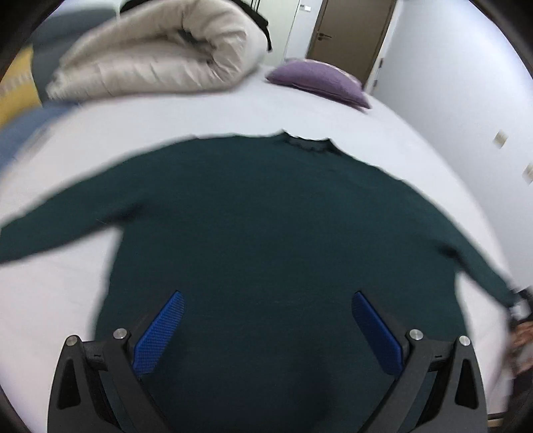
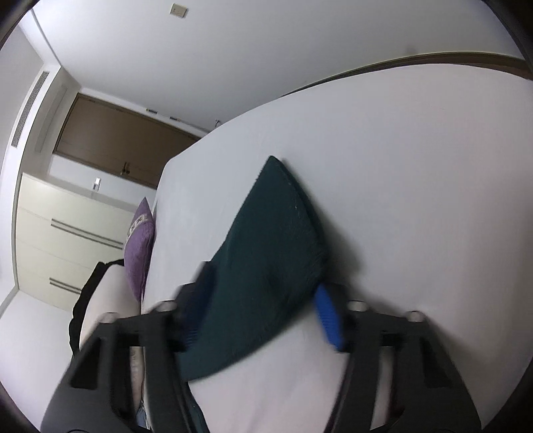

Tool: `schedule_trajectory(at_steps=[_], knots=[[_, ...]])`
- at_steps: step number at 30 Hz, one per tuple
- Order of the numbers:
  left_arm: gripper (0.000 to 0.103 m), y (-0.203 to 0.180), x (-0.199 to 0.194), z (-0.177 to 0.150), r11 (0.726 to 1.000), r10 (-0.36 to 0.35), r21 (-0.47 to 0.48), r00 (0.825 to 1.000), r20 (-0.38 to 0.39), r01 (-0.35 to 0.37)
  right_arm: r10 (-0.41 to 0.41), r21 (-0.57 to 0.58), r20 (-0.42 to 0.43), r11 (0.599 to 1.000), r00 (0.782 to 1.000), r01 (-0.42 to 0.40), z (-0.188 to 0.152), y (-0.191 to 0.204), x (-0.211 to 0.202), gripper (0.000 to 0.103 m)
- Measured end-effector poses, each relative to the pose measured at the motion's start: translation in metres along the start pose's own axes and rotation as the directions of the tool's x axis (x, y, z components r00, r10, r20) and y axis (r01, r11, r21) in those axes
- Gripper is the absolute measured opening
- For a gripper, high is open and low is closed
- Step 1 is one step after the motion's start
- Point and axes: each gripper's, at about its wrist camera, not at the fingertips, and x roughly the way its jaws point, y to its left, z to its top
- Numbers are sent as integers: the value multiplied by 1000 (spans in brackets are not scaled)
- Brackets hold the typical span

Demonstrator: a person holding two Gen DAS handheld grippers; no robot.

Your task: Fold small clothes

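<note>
A dark green sweater (image 1: 266,213) lies spread flat on a bed (image 1: 206,113), neck hole toward the far side and both sleeves stretched outward. The left tool (image 1: 268,328) hovers above the hem with its blue pads spread wide and nothing between them. In the right wrist view, the right tool (image 2: 263,316) has the sweater's right sleeve end (image 2: 266,249) lying between its blue pads; the picture is blurred, so whether the pads already press on the cloth cannot be told.

The step in hand looks like taking the right sleeve to fold it across the body. To do it well, the right tool should pinch both layers of the cuff firmly before lifting, then carry the sleeve level across the chest so that the fold falls along the shoulder seam. The left tool could press the body down near the hem so that the sweater does not slide on the sheet.

The bed has a smooth pale sheet, which gives little grip. A rolled cream duvet (image 1: 160,50) and a purple pillow (image 1: 316,80) lie at the far end, well apart from the sweater. Beyond stand a brown door (image 1: 349,30), pale walls and cream drawers (image 2: 66,239).
</note>
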Motion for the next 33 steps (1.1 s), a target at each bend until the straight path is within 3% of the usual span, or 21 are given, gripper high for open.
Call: schedule_trajectory(at_steps=[4, 7, 10, 12, 15, 17, 20, 22, 24, 26, 28, 29, 30, 33], knots=[[93, 12, 8, 7, 992, -103, -74, 995, -12, 102, -42, -87, -18, 995, 999, 40, 35, 22, 13, 8], [90, 21, 11, 11, 982, -154, -116, 988, -8, 152, -45, -185, -1, 982, 999, 44, 31, 56, 13, 8], [86, 33, 8, 17, 971, -190, -145, 982, 6, 188, -34, -332, -10, 943, 999, 29, 14, 122, 26, 7], [86, 43, 5, 21, 964, -210, -164, 978, 19, 210, -8, -427, -56, 904, 998, -17, -17, 176, 40, 7], [86, 60, 3, 28, 954, -222, -197, 974, 40, 226, 24, -593, -157, 797, 987, -113, -85, 261, 69, 7], [86, 72, 2, 30, 944, -235, -223, 970, 53, 241, 38, -674, -233, 714, 972, -190, -145, 312, 89, 7], [86, 85, 2, 35, 937, -242, -242, 968, 65, 250, 25, -715, -357, 635, 934, -291, -237, 358, 120, 7], [86, 87, 8, 39, 935, -248, -243, 967, 63, 256, -15, -721, -428, 609, 904, -331, -291, 369, 145, 9], [86, 86, 18, 43, 929, -270, -248, 961, 50, 274, -60, -709, -505, 597, 861, -375, -337, 360, 166, 11], [87, 83, 31, 46, 918, -298, -264, 954, 31, 295, -113, -713, -542, 586, 833, -385, -381, 330, 177, 20], [88, 78, 43, 48, 904, -329, -283, 944, 14, 320, -103, -667, -603, 610, 791, -429, -408, 292, 176, 48], [89, 74, 49, 49, 902, -334, -286, 942, 6, 322, -69, -621, -632, 640, 772, -452, -410, 277, 171, 54], [89, 68, 59, 51, 902, -339, -289, 941, -12, 321, -33, -587, -643, 663, 765, -464, -417, 262, 165, 60], [89, 53, 77, 54, 896, -359, -299, 932, -52, 328, 28, -549, -610, 706, 792, -448, -402, 238, 144, 61]])
